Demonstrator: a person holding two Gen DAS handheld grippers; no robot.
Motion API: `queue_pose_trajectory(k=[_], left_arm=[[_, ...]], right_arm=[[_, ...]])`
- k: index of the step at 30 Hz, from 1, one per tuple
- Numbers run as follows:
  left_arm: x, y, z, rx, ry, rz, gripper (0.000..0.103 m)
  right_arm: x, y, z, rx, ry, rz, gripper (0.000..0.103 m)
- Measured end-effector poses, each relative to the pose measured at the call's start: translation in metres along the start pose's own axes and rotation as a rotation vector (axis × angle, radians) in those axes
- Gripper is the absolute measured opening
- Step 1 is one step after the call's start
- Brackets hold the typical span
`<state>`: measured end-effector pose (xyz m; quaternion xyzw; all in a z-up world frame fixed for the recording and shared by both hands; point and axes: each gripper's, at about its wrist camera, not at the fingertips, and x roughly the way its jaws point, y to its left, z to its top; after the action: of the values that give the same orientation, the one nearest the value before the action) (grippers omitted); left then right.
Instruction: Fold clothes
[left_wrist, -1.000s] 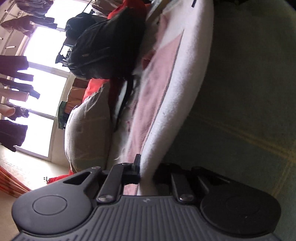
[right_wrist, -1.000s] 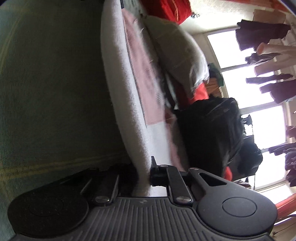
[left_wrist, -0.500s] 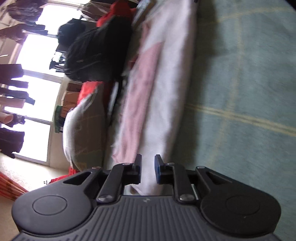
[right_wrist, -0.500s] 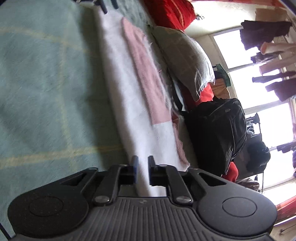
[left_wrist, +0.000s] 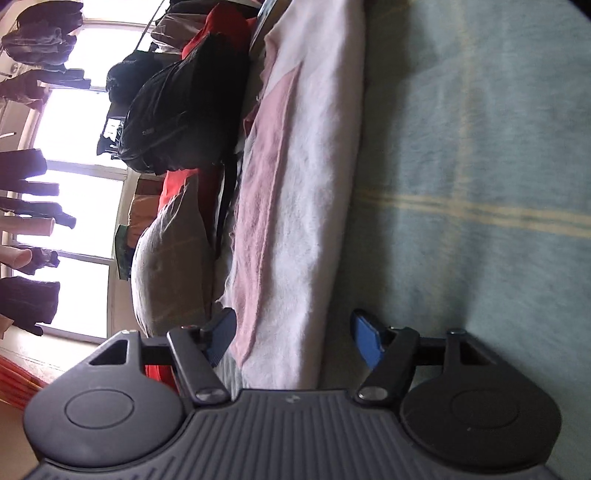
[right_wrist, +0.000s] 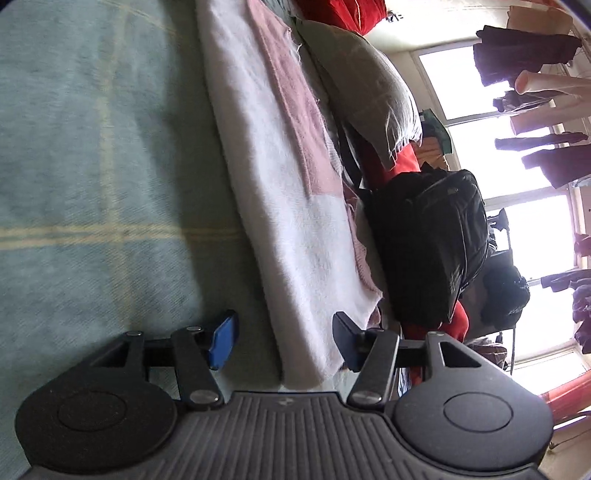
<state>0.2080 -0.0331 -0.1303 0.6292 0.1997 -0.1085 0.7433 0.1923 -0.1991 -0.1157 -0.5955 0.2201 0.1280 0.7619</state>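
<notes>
A folded white and pink cloth (left_wrist: 295, 192) lies as a long band on the green bed cover (left_wrist: 480, 147). It also shows in the right wrist view (right_wrist: 288, 192). My left gripper (left_wrist: 295, 338) is open, its blue-padded fingers on either side of one end of the cloth, not pinching it. My right gripper (right_wrist: 282, 338) is open in the same way at the other end of the cloth. Both views are rolled on their side.
A black backpack (left_wrist: 177, 110) (right_wrist: 428, 243), a grey pillow (left_wrist: 170, 266) (right_wrist: 369, 85) and red cushions (right_wrist: 351, 11) lie just beyond the cloth. Bright windows with hanging clothes (right_wrist: 535, 147) are behind them. The green cover has pale yellow stripes (left_wrist: 480, 210).
Both grippers were shut on the cloth's edge a second ago. They have opened wide and let the cloth go, and it now lies flat on the bed.
</notes>
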Motion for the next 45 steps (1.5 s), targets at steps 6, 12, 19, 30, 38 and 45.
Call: queue_pose_trajectory(k=[6,12,19,30,38,45], left_arm=[[0.024,0.002,0.023,0.002,-0.024,0.034,0.069],[0.038,0.008,0.029,-0.011,-0.053,0.043,0.074],[0.061,0.012,0.0,0.034,0.042,0.072,0.066],[0.072,-0.007,0.015,0.081,0.042,0.061,0.007],[0.061,0.035,0.016,0.005,0.026,0.103,0.007],[0.027,0.044,0.008,0.029,0.016,0.061,0.007]], right_arm=[[0.03,-0.007,0.027,-0.001,-0.055,-0.036,0.062],[0.048,-0.009,0.043,-0.041,-0.072,-0.065,0.065],[0.069,-0.025,0.017,-0.033,0.023,-0.062,0.068],[0.076,0.0,0.029,-0.095,0.039,-0.064,0.012],[0.055,-0.042,0.034,-0.02,-0.01,-0.12,0.011],[0.015,-0.057,0.036,0.0,-0.029,-0.04,0.011]])
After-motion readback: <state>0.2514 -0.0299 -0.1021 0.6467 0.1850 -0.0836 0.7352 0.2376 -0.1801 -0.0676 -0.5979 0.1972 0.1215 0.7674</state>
